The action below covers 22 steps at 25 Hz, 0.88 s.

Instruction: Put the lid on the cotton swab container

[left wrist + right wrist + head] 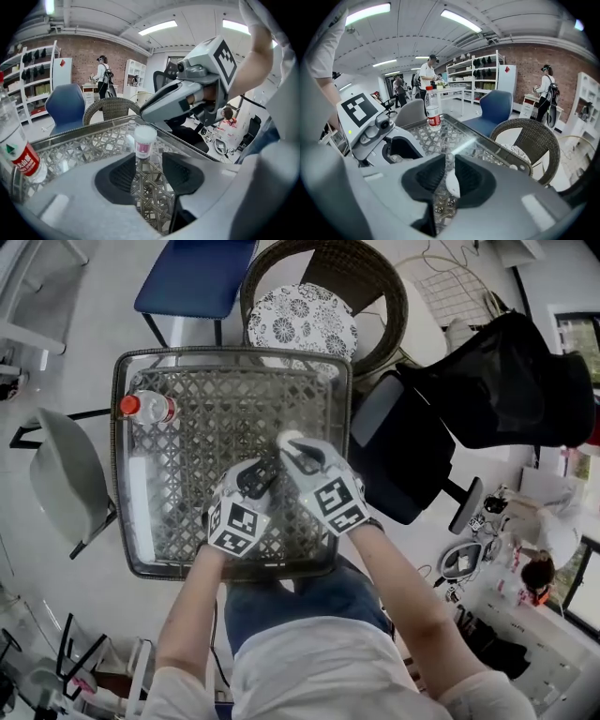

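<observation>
We see the left gripper in the lower centre of its own view, its jaws standing well apart and clamped on nothing. The small clear cylindrical cotton swab container, white at the top and with a pink label, stands upright on the table right at the mouth of those jaws. Its left side overlaps the left pad, and we cannot tell whether the two touch. The right gripper has its jaws drawn almost together on the thin round white plastic lid, which sits edge-on between the pads in the lower centre of that view. In the left gripper view the right gripper reaches in from the upper right of the frame, its grey nose just above the container's top. In the head view both grippers meet near the middle of the square glass-topped table, which has a woven wicker lattice under the glass, with the left gripper to the lower left of the right one. A round white patch shows at the right gripper's tip, and we cannot tell there whether it is lid or container. A clear plastic water bottle with a red cap stands at the table's upper left corner, well apart from the grippers. Beyond the table's top edge, in the upper part of the frame, we see a round brown wicker chair with a patterned cushion and, to its left, a blue padded chair
</observation>
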### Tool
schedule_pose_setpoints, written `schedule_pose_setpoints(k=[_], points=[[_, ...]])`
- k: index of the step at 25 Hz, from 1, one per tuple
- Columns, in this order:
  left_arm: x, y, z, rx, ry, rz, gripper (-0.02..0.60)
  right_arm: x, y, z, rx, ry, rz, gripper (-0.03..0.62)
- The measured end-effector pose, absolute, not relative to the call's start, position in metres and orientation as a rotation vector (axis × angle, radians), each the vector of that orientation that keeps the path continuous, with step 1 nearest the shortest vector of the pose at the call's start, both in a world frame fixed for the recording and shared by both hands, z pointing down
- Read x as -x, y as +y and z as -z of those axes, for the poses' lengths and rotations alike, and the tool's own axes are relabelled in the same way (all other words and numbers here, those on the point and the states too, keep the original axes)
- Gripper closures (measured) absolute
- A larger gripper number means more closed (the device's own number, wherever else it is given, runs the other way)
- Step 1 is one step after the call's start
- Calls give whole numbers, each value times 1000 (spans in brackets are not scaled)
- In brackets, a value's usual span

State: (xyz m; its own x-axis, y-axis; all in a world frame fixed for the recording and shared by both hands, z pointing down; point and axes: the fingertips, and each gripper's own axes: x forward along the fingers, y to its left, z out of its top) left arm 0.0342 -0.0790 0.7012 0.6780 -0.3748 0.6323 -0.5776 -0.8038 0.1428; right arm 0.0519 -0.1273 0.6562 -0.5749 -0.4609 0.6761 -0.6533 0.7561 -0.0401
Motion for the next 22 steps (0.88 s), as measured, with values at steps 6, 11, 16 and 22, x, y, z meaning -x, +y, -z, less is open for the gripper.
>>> schedule_pose_setpoints(k=[6, 11, 16, 22], points=[[-4, -78, -658, -2569, -798, -748, 537, -39, -118, -614, -956, -2324, -459, 559], [31, -75, -628, -2514, -866, -682, 574, -29, -107, -581, -1045, -2347, -465, 574], [55, -75, -593, -2505, -901, -589, 574, -27, -98, -550, -1156, -2371, -502, 574], [77, -85, -541, -2556, -944, -516, 574, -24, -87, -513, -1259, -2402, -515, 576]])
